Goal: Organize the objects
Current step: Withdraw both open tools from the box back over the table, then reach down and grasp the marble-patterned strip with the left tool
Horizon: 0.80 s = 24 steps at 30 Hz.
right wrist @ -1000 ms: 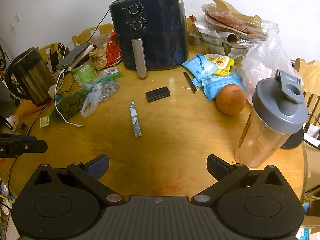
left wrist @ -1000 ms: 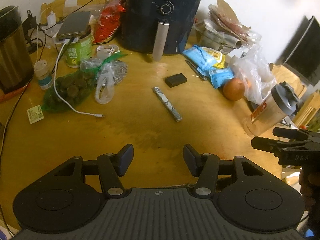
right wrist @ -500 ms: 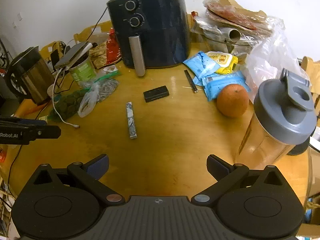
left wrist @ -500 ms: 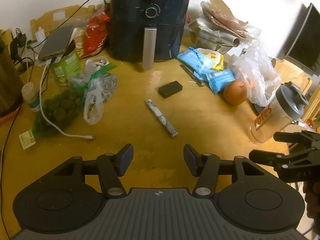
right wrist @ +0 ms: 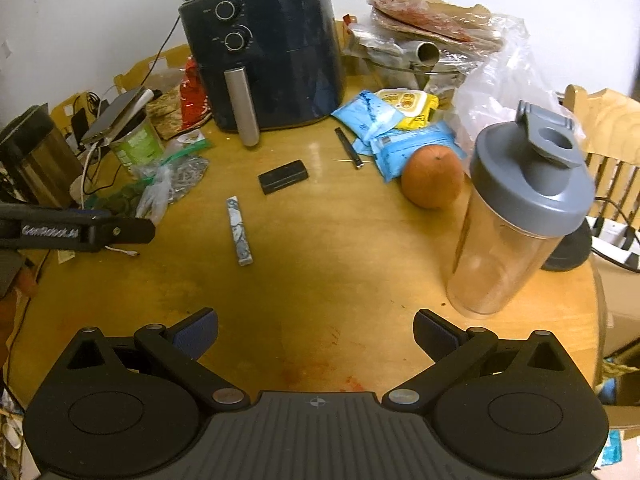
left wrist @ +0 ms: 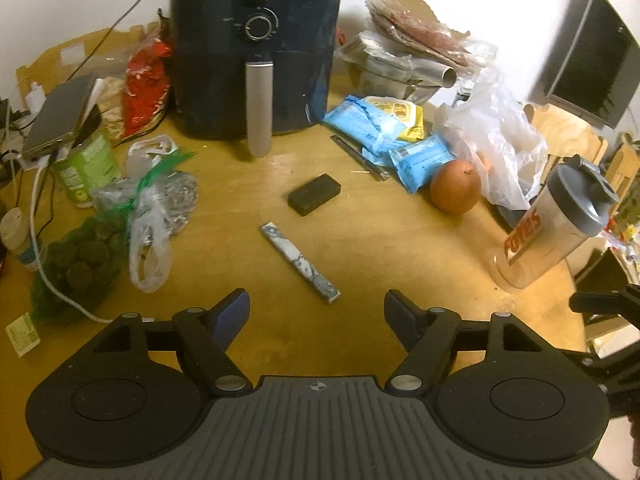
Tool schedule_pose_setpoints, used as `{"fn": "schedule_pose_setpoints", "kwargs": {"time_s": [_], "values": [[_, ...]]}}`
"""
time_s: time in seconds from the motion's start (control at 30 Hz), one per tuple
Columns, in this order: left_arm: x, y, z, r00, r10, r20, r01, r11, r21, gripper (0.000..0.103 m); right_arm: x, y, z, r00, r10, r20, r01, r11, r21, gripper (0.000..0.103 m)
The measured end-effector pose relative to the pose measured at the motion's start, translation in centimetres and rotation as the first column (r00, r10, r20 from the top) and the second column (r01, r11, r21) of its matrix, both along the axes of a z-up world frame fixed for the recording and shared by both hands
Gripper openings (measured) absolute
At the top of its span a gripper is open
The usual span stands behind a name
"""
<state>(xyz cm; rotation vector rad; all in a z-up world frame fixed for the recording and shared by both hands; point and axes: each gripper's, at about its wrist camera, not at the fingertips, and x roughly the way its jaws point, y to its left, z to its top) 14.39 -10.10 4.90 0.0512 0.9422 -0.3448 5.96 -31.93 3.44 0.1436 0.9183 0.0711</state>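
Marbled grey-white flat stick lies on the round wooden table just ahead of the left gripper, which is open and empty; right gripper likewise, nearer the clear shaker bottle. Stick looks light, stiff, thin; pinch across its narrow width mid-length.

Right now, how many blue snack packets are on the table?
2 show: one blue packet beside the air fryer, overlapping the yellow pack; the second packet lies behind the orange. More may hide under it.
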Motion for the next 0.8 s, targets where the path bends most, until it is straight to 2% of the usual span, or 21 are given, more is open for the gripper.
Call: {"fn": "schedule_pose_setpoints", "kwargs": {"time_s": [0.33, 0.53, 0.8], "values": [[3.3, -0.7, -1.3, 1.0, -0.023, 0.0, 0.023, 1.0, -0.02, 0.074, 0.3, 0.1, 1.5, 0.998, -0.053, 0.028, 0.054, 0.998, -0.024, 0.103], [5.2, -0.6, -2.9, 1.0, 0.01, -0.014, -0.01, 1.0, -0.003, 0.074, 0.4, 0.1, 2.1, 0.996, -0.077, 0.045, 0.078, 0.997, -0.028, 0.103], [7.3, -0.9, -5.7, 0.999, 0.008, -0.04, -0.007, 1.0, 0.03, 0.073, -0.8, -0.3, 1.5, 0.992, -0.124, 0.02, 0.124, 0.992, -0.034, 0.103]]}}
